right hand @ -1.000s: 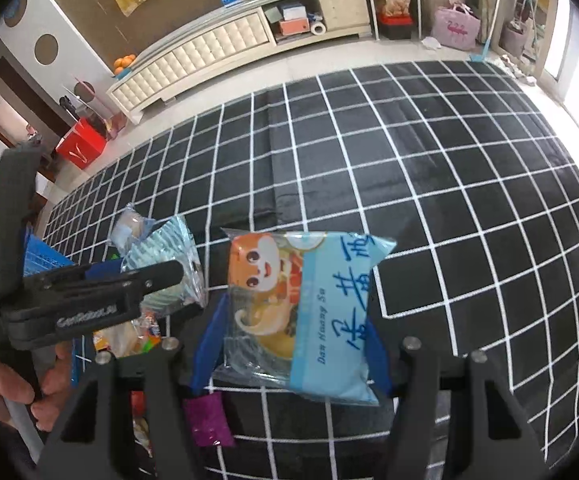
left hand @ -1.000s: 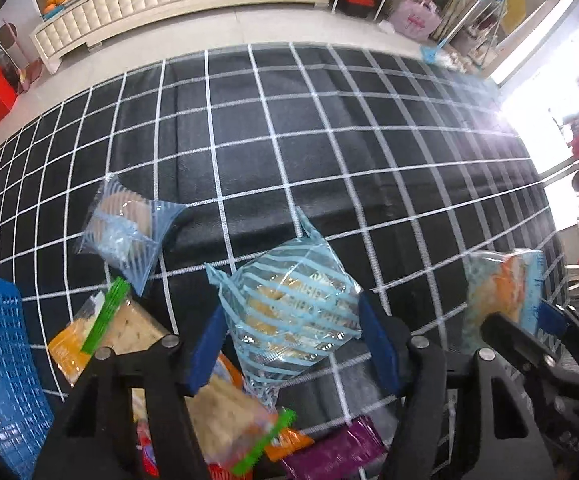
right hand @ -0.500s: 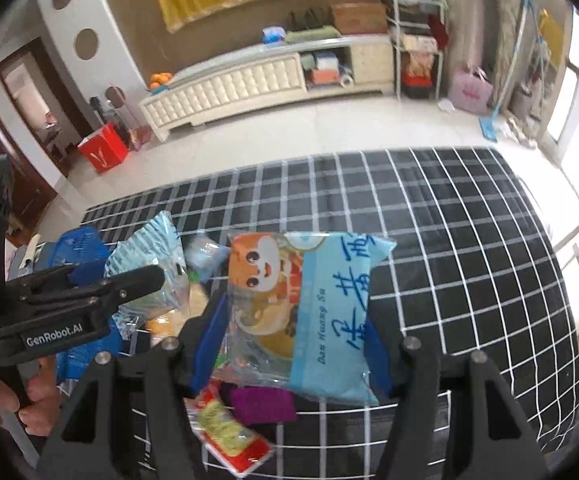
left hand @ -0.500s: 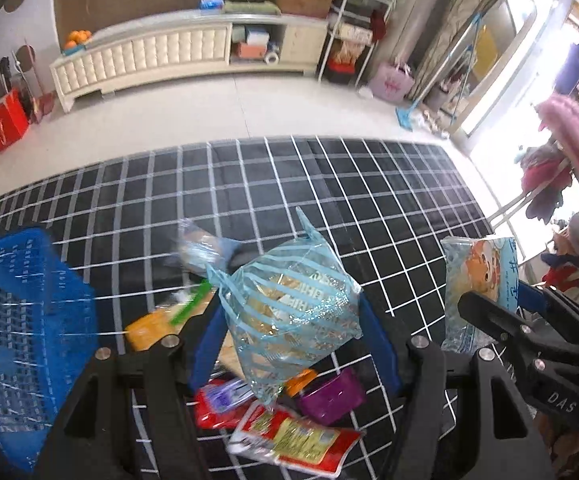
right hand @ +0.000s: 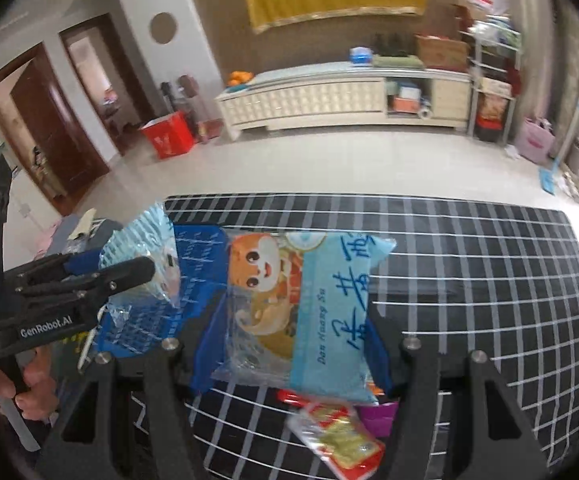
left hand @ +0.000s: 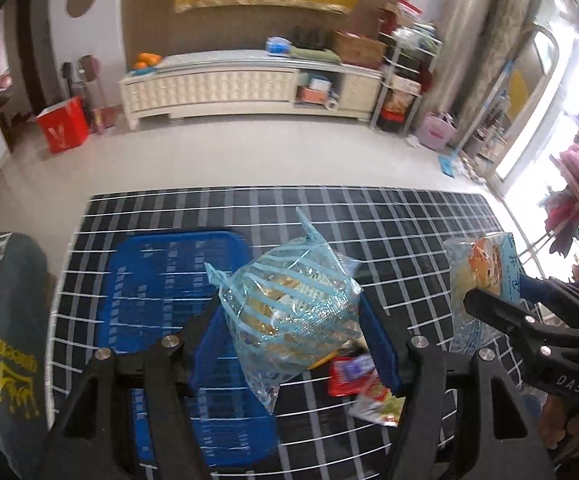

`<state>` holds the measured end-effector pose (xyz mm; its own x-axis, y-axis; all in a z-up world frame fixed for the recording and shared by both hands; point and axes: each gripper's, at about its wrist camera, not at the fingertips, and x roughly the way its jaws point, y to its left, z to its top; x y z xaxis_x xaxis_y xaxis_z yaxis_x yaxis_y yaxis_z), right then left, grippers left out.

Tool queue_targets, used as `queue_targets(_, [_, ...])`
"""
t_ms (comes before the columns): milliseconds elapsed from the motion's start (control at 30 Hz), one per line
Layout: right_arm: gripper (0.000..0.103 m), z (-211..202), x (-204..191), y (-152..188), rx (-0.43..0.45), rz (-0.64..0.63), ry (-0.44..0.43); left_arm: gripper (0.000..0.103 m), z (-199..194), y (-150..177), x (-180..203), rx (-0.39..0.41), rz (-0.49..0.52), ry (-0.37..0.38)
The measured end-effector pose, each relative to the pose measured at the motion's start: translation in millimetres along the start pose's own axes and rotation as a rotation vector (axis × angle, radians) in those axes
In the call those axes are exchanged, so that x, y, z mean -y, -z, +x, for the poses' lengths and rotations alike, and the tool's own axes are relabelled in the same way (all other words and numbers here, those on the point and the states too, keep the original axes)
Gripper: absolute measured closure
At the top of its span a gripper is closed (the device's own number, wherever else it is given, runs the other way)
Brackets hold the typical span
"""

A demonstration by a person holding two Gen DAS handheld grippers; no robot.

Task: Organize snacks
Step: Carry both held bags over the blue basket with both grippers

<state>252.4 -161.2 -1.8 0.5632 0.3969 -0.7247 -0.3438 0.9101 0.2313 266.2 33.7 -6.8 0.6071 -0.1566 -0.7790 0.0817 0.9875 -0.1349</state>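
We see the left gripper clamped on a striped snack bag, held above the blue basket just ahead and to its left. The right gripper clasps a light-blue snack packet; loose packets lie on the checked cloth below it.

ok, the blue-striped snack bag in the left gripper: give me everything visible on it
The striped bag is a clear crinkly plastic pouch with pale blue stripes, holding golden-brown biscuits or crackers. Its sealed ends stick out as points at the top and lower edge. It is clamped between the blue pads of the left gripper, tilted, lifted off the checked cloth and hanging above the near edge of the blue basket. Only the pads appear to touch it. The right wrist view shows it side-on, over the basket.
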Motion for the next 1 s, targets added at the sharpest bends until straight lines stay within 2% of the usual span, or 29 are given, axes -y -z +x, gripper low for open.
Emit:
queue_targets(233, [0.036,33.4,-59.4,-16.6,-0.030,-0.092,-0.053,0.041,-23.7,8.2,-66.4,0.015,-0.039,-0.078])
queue_targets(400, [0.036,58.9,-91.8,-27.5,-0.052,-0.138,-0.069,0.041,-19.9,2.2,-95.0,0.005,-0.054,-0.099])
queue_targets(667, [0.036,100.4,-118.7,-33.1,-0.113,-0.173,-0.049,0.041,20.3,-5.9,-127.3,-0.045,-0.066,-0.102])
queue_targets(1000, [0.036,154.6,-115.4,-38.3,-0.208,-0.181,-0.027,0.040,74.1,-12.6,-144.3,-0.120,-0.044,-0.081])
